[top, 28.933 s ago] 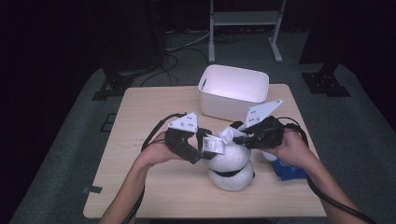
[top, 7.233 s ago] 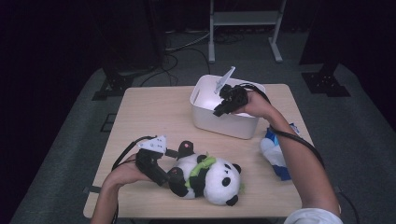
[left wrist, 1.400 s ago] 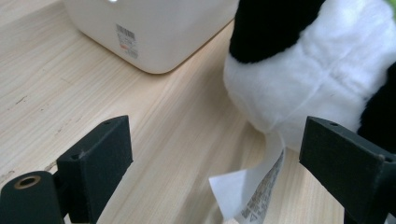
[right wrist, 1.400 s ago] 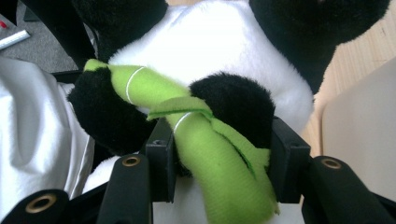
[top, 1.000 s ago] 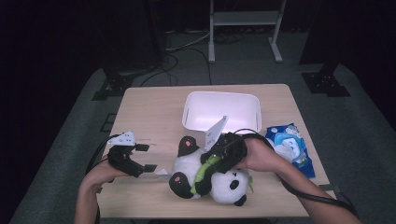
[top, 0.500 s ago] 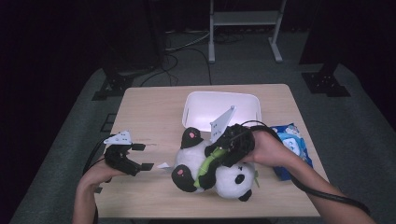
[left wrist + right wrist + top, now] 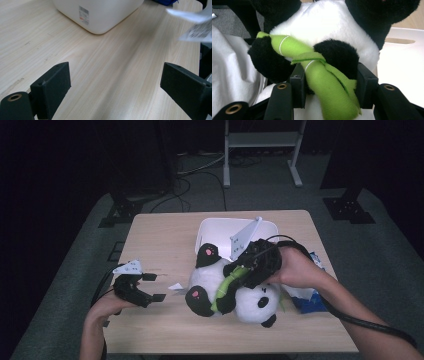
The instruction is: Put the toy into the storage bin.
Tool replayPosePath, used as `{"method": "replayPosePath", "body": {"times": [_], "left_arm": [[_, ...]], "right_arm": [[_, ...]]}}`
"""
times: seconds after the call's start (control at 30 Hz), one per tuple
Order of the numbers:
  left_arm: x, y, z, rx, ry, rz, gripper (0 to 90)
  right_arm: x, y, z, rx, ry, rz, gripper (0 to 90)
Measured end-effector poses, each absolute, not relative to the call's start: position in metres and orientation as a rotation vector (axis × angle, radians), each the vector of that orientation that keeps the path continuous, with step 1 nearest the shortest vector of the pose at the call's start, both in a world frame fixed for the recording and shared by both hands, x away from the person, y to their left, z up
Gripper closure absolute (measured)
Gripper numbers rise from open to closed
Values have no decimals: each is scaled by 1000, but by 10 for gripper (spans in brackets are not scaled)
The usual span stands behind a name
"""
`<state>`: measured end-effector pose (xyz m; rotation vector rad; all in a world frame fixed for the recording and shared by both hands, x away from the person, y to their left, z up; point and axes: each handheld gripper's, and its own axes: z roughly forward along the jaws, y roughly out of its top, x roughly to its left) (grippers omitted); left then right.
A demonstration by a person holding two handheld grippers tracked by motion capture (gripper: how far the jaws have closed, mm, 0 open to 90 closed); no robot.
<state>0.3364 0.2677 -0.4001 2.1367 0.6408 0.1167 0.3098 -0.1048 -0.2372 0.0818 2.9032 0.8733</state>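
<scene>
A plush panda (image 7: 225, 287) lies on its back at the middle of the wooden table (image 7: 160, 240), feet toward the left, holding a green bamboo stalk (image 7: 226, 286). My right gripper (image 7: 239, 272) is shut on the panda, its jaws squeezing the green bamboo (image 7: 322, 80) and a black paw (image 7: 337, 57). The panda's paper tag (image 7: 175, 286) lies on the table beside it. Over the table's left front my left gripper (image 7: 150, 287) stands open, nothing between its jaws; its pads (image 7: 51, 90) frame bare wood. A white bin (image 7: 237, 237) stands just behind the panda.
A blue packet (image 7: 305, 292) lies at the right of the table, partly under my right wrist. The white bin (image 7: 97, 12) with a barcode label shows ahead in the left gripper view. Dark floor, cables and stands surround the table.
My right gripper has lifted and pulled the panda toward the bin, tipping its feet up. The left gripper has stayed at the left front, open.
</scene>
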Motion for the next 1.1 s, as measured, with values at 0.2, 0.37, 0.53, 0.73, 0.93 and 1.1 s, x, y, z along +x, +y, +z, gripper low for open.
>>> {"method": "replayPosePath", "body": {"times": [0.2, 0.37, 0.53, 0.73, 0.93, 1.1], "left_arm": [[339, 267, -404, 2137, 650, 105, 82], [340, 268, -405, 2135, 655, 97, 82], [340, 271, -405, 2124, 650, 92, 82], [341, 274, -405, 2116, 648, 94, 82], [341, 277, -403, 2105, 653, 101, 82], [342, 278, -404, 2103, 657, 103, 83]], "right_arm": [[315, -107, -226, 85, 2897, 877, 510], [319, -108, -215, 95, 2891, 870, 510], [326, -112, -203, 106, 2876, 880, 510], [335, -113, -193, 128, 2866, 883, 510], [343, -114, -183, 146, 2851, 864, 510], [351, -116, -172, 157, 2831, 858, 510]]}}
